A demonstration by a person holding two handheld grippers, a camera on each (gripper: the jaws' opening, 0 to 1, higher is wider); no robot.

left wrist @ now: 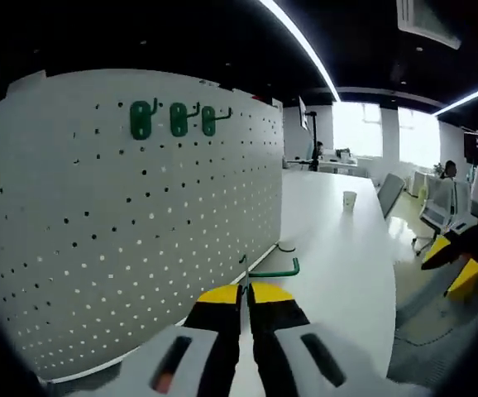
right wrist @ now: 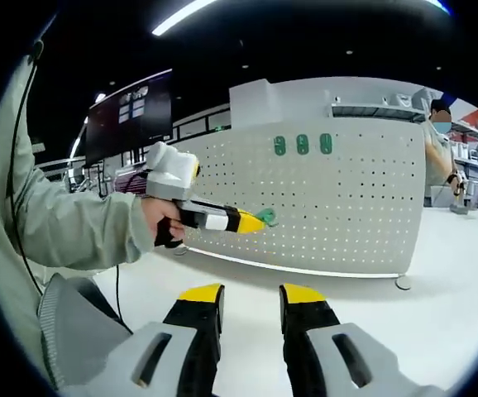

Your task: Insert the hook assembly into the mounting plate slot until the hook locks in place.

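A green hook (left wrist: 272,269) is pinched between the closed yellow tips of the left tongs (left wrist: 245,291), held in front of the white pegboard (left wrist: 140,223) that stands on the white surface (left wrist: 338,256). Three green hooks (left wrist: 177,120) are already seated high on the board. The right tongs (right wrist: 251,292) are held wide apart and empty above the surface, facing the pegboard.
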